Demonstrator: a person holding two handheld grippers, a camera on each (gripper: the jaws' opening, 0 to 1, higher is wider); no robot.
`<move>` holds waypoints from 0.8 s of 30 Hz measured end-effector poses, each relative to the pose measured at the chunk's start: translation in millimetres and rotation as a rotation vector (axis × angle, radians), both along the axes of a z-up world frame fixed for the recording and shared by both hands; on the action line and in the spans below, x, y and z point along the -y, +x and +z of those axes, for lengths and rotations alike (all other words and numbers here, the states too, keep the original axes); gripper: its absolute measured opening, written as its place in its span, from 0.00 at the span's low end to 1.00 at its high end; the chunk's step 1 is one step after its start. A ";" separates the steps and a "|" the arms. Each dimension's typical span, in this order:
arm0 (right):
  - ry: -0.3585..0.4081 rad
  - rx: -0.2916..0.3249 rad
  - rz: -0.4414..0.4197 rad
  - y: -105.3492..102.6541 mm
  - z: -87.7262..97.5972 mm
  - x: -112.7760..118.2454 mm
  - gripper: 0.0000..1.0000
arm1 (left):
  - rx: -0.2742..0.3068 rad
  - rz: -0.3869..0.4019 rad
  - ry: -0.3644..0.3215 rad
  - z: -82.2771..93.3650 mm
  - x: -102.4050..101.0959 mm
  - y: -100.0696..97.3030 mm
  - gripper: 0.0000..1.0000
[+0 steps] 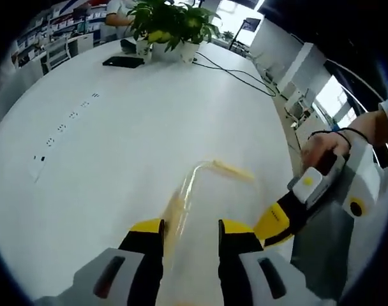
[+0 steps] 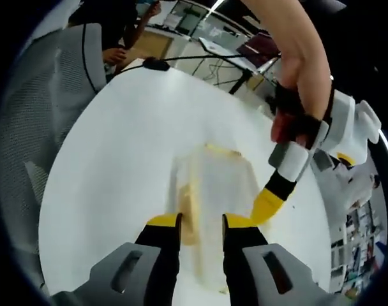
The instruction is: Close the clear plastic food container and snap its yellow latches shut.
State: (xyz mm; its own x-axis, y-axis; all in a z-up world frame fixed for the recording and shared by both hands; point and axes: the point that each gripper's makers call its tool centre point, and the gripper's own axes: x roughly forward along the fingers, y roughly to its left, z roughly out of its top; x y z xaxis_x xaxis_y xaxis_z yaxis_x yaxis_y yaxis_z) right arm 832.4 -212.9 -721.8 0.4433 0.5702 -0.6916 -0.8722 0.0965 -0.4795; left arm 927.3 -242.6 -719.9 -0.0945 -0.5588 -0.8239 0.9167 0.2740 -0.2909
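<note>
The clear plastic container [image 1: 210, 191] lies blurred on the white table, with a yellow latch [image 1: 232, 170] on its far edge and another [image 1: 175, 213] along its left side. My left gripper [image 1: 192, 231] has its jaws close together, with the container's near edge between them. The right gripper [image 1: 275, 222] comes in from the right and touches the container's right side. In the right gripper view the container [image 2: 213, 182] runs down between the narrow jaws of my right gripper [image 2: 202, 223], next to a yellow latch [image 2: 187, 226]. The left gripper [image 2: 268, 204] meets its right edge.
The round white table [image 1: 117, 140] carries a potted plant [image 1: 171, 25], a black flat device [image 1: 122, 62] and a black cable [image 1: 245, 75] at its far side. A grey mesh chair [image 2: 60, 83] stands beside the table. A person's hand [image 2: 296, 121] holds the left gripper.
</note>
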 end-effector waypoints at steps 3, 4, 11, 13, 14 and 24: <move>0.001 0.005 -0.001 -0.1 -0.3 0.7 0.22 | -0.031 0.012 0.006 -1.8 1.3 -1.6 0.30; 0.003 0.006 -0.001 -0.1 -0.4 0.9 0.22 | -0.038 0.011 0.008 -2.5 2.3 -2.8 0.31; 0.020 -0.011 -0.026 0.7 0.1 0.7 0.22 | -0.082 -0.008 0.040 -4.3 6.9 -7.3 0.33; 0.022 -0.012 -0.027 0.6 0.1 0.9 0.22 | -0.077 -0.040 0.055 -3.5 8.1 -9.0 0.33; 0.022 -0.013 -0.028 0.6 0.0 1.0 0.22 | -0.077 -0.052 0.065 -3.5 8.3 -9.7 0.33; 0.022 -0.021 -0.035 0.6 -0.3 2.4 0.22 | -0.062 -0.245 0.178 -4.4 7.2 -17.7 0.34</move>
